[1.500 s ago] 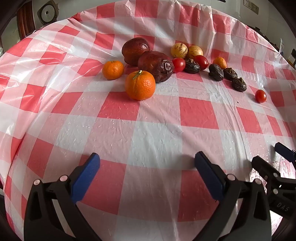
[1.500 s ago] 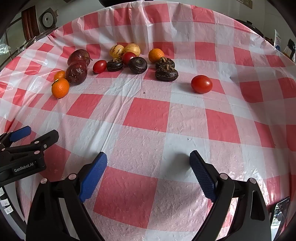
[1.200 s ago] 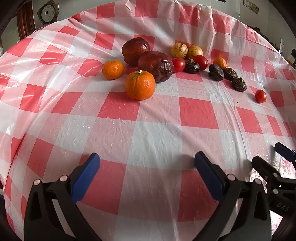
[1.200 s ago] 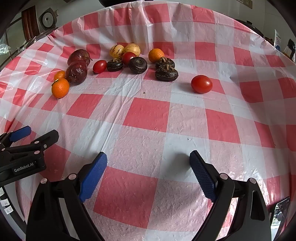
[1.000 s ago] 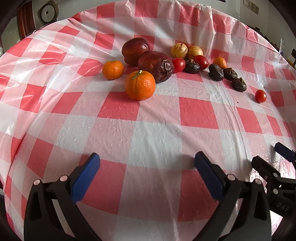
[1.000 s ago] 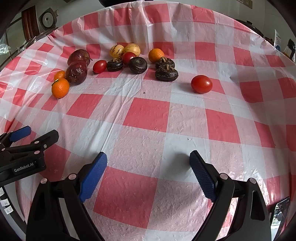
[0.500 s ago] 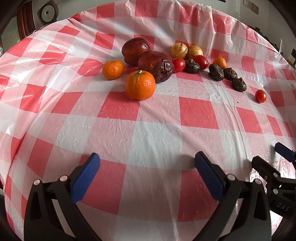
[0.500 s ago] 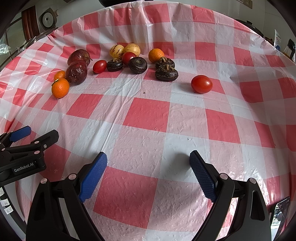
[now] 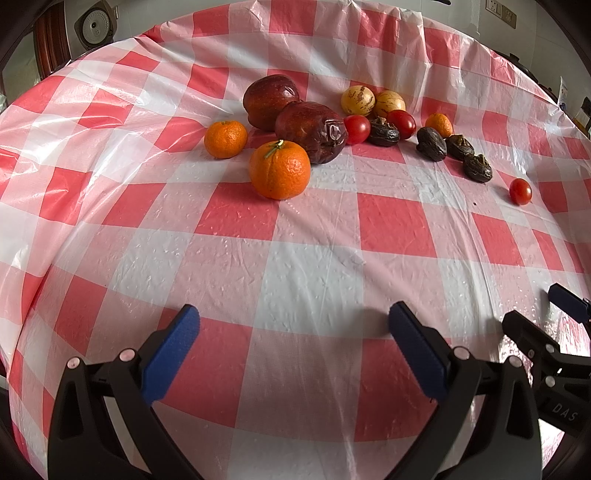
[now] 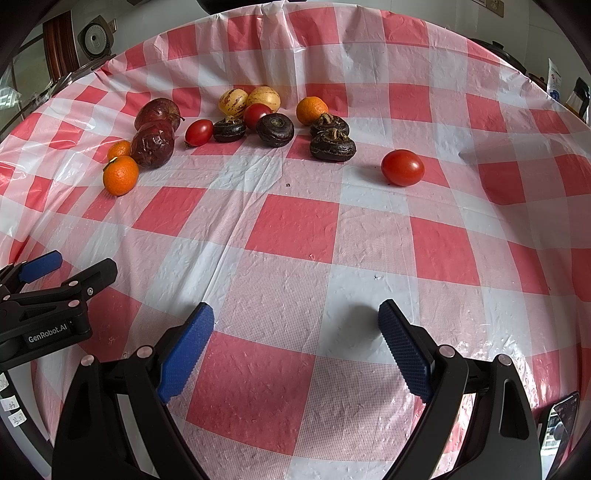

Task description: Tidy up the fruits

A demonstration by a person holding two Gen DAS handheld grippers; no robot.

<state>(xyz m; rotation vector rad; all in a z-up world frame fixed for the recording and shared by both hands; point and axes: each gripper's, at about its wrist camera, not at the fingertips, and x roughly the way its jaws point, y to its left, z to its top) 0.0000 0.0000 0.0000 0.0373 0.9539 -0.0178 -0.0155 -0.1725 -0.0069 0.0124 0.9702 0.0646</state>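
Fruit lies in a loose group at the far side of a red-and-white checked tablecloth (image 9: pixel 317 273). A large orange (image 9: pixel 279 171) sits nearest my left gripper, with a smaller one (image 9: pixel 225 139) and two dark red apples (image 9: pixel 310 132) behind it. Two yellow speckled fruits (image 10: pixel 232 100), red tomatoes (image 10: pixel 199 132) and several dark water chestnuts (image 10: pixel 332 147) follow to the right. One tomato (image 10: pixel 402 167) lies apart at the right. My left gripper (image 9: pixel 293 347) and right gripper (image 10: pixel 296 339) both stand open and hold nothing, near the table's front edge.
The plastic cover is wrinkled and glossy. The table edge curves down at the left (image 9: pixel 14 295). A round appliance (image 9: pixel 94 24) stands by the wall at far left. Each gripper shows at the edge of the other's view: the right one (image 9: pixel 546 343), the left one (image 10: pixel 48 291).
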